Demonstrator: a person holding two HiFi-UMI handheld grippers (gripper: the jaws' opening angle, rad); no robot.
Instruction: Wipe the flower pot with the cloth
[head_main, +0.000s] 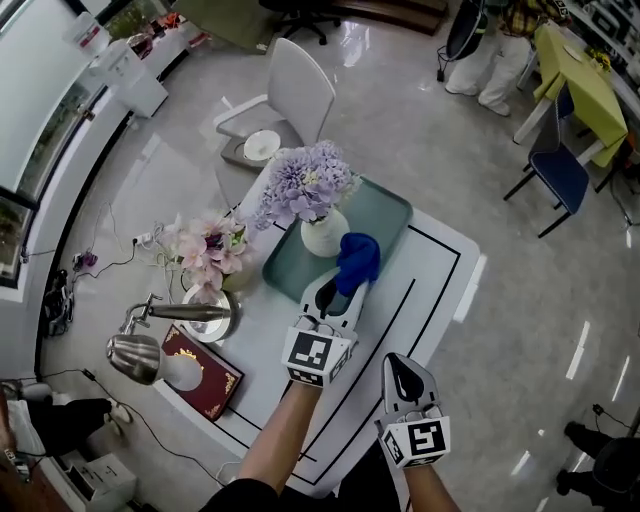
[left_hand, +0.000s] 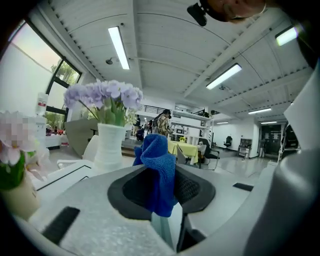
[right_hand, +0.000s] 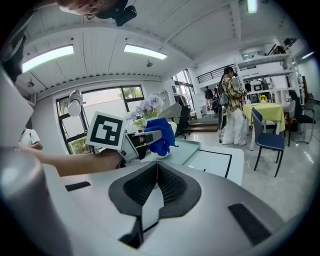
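Blue cloth (head_main: 358, 258): deep blue, nubbly terry weave, bunched into a loose lump with folds and one peaked corner on top in the left gripper view (left_hand: 157, 172).
Flower pot (head_main: 325, 237): plain white, matte, rounded in the head view; faintly ribbed and tapering towards the mouth in the left gripper view (left_hand: 109, 145); filled with purple blooms (head_main: 305, 185) on green stems.
Pot's place: on a teal tray (head_main: 390, 210) with rounded corners, itself on the white bench (head_main: 445, 262) with black outline stripes.
Pot's axis: upright, long axis vertical, mouth up.
Cloth's place: just beside the pot's right flank in the head view, over the tray; contact with the pot not clear.
Cloth's direction: out from the fingertips towards the pot, lower end pinched, free end up and forward.
Left gripper (head_main: 343, 287): fingers clenched on the cloth, dark pads pressed against it on both sides; seen side-on from the right gripper view (right_hand: 150, 137).
Right gripper (head_main: 404, 372): fingers pressed together with nothing between them, held back near the bench's near edge, well apart from the pot.
Writing: black-and-white square pattern on each marker cube (head_main: 318, 357), no letters; gold print on a red book (head_main: 205, 372) too small to read.
Nearby: pink flowers (head_main: 205, 245) left of the tray.
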